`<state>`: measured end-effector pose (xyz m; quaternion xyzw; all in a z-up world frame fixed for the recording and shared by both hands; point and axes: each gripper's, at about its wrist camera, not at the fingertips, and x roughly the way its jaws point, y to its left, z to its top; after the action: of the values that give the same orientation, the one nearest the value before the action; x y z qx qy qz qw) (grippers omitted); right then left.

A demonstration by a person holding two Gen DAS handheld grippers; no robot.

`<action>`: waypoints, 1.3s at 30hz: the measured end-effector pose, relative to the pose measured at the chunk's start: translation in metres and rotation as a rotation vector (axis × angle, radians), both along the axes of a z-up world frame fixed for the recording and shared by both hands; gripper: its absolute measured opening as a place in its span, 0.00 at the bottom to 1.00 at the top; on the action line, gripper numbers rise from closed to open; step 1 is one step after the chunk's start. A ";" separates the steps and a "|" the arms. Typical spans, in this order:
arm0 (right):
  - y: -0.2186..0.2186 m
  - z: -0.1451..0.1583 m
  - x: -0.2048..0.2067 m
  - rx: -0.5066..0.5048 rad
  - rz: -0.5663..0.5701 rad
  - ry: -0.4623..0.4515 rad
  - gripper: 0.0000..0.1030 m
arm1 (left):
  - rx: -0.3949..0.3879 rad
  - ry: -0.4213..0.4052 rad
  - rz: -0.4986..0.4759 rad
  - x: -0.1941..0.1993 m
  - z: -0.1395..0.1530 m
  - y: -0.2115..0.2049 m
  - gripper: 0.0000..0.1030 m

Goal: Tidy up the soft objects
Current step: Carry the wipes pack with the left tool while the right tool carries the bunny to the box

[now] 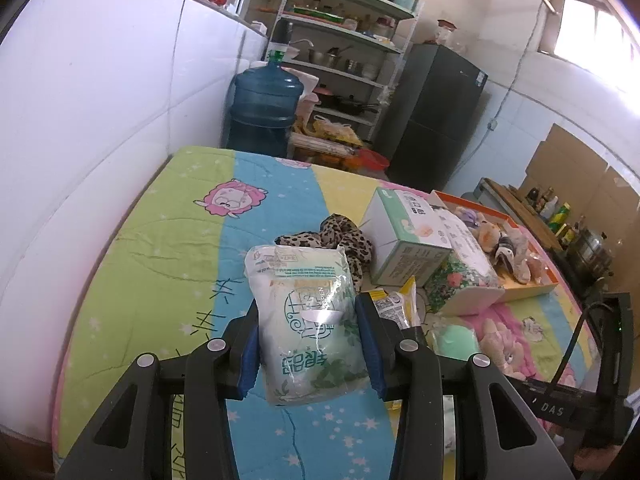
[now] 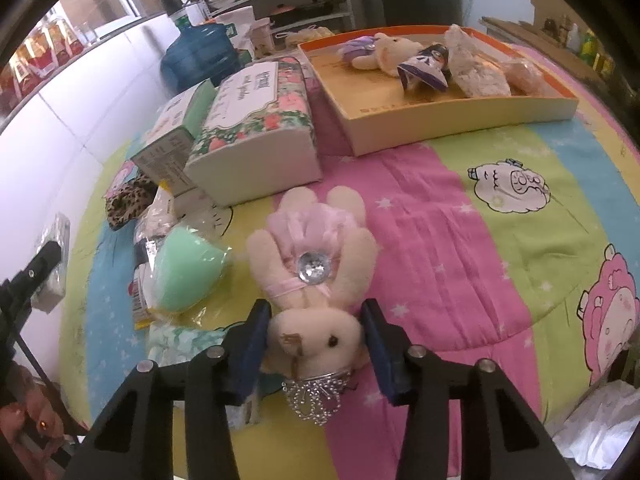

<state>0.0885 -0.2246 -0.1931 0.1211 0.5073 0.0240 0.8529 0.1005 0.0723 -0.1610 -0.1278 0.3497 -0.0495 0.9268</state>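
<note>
Striped quilt (image 2: 460, 240), pink/green/blue/yellow w/ cartoon sheep, covers the desk and fills most of both views. Blue water jug (image 1: 264, 108) stands behind it, upper centre of left wrist view, next to a metal shelf rack (image 1: 344, 40) and a dark fridge (image 1: 436, 116).

Orange-rimmed tray (image 2: 460, 120) sits top right of right wrist view; several small plush toys lie in it. Just left of the tray: floral tissue box (image 2: 256, 120), touching a green-and-white carton (image 2: 176, 136) on its left. Leopard-print cloth (image 1: 344, 240) lies bunched mid-frame in left view, beside the carton.

Left claw (image 1: 306, 344) at bottom centre of left view, about half open, blue pads pressed on both sides of a white-green wipes pack (image 1: 308, 320), which is lifted clear of the quilt.

Right claw (image 2: 316, 336) at bottom centre of right view, also about half open; jaws bracket the head of a cream plush bunny (image 2: 316, 280) w/ pink dress, gem and silver crown. Pads look to be against the head, body lying on the quilt. Mint sponge (image 2: 188, 272) in clear wrap is just left of the bunny.
</note>
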 end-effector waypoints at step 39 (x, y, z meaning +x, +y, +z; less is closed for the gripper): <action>0.000 0.061 -0.043 -0.119 0.029 -0.269 0.41 | 0.000 -0.065 -0.145 -0.021 0.041 -0.043 0.43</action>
<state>0.0450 -0.2249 -0.1321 0.0587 0.3907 0.0225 0.9184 0.0793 0.0289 -0.1202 -0.1004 0.3276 -0.1208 0.9317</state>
